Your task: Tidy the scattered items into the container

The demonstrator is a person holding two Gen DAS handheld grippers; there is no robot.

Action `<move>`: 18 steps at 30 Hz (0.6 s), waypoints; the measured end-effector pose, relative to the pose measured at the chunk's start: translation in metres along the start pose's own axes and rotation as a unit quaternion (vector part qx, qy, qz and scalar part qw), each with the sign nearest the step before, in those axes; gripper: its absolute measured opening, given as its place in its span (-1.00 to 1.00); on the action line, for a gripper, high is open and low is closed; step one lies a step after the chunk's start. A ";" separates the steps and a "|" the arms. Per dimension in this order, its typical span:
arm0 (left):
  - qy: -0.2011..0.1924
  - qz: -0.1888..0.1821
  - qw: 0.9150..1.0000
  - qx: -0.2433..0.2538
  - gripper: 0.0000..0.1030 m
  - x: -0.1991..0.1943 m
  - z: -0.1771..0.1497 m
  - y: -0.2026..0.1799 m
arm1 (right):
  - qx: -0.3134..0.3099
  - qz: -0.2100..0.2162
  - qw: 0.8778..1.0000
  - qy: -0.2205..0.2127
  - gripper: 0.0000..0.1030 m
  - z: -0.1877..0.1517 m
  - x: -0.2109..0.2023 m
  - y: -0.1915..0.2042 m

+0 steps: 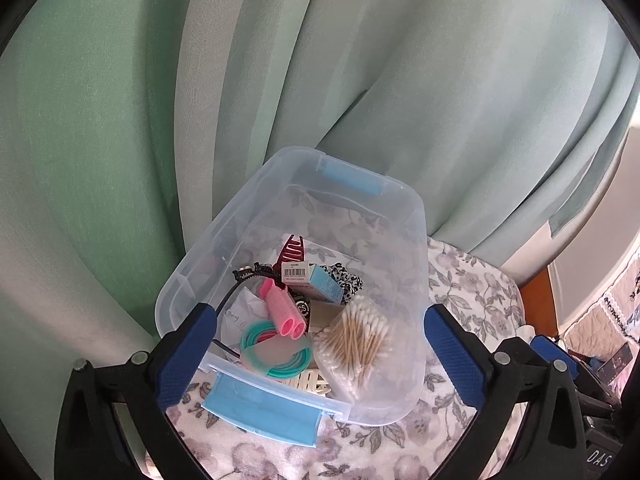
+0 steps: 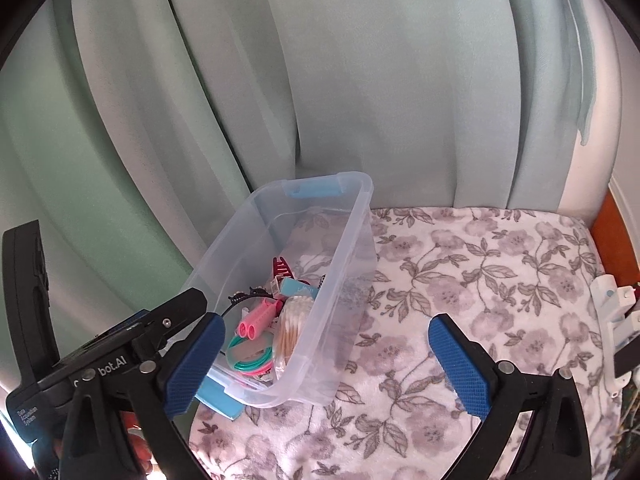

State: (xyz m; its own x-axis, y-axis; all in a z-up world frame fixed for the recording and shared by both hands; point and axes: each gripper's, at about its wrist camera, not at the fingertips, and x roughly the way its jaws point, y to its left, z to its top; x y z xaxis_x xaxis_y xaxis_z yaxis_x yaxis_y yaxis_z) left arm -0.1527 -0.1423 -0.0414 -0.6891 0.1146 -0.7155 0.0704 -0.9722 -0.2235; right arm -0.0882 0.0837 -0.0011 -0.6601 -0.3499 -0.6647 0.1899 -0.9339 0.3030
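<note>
Clear bin (image 1: 404,216) on a floral blanket (image 2: 480,264), backed by a curtain (image 1: 360,60). Inside lie cotton swabs (image 1: 356,340), pink rollers (image 1: 280,312), teal rings (image 1: 276,356), a red clip (image 1: 294,250) and a small box (image 1: 320,280). Left gripper (image 1: 320,354) and right gripper (image 2: 324,364) both stand with fingers spread wide and empty. No loose items show on the blanket. Risk: a finger catching the light bin's rim could tip it on the soft bedding and spill the contents.

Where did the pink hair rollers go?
The pink hair rollers are inside the clear plastic bin, near its front. In the left wrist view they lie just above the teal hair ties, left of the cotton swabs.
</note>
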 end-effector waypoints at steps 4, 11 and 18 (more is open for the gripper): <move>0.001 0.004 1.000 0.014 1.00 -0.005 -0.003 -0.007 | 0.010 -0.010 1.000 0.012 1.00 -0.003 -0.005 -0.006; 0.010 0.018 0.999 0.038 1.00 -0.010 -0.007 -0.017 | 0.016 -0.026 0.999 0.019 1.00 -0.010 -0.014 -0.010; 0.021 0.022 0.998 0.058 1.00 -0.014 -0.012 -0.028 | 0.021 -0.056 0.998 0.026 1.00 -0.016 -0.027 -0.013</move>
State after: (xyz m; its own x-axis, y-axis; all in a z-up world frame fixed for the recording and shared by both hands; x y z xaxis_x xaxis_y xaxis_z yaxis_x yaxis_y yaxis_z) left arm -0.1361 -0.1146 -0.0329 -0.6563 0.0765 -0.7506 0.0148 -0.9934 -0.1141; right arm -0.0617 0.1043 0.0017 -0.6368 -0.2480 -0.7300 0.0851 -0.9637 0.2532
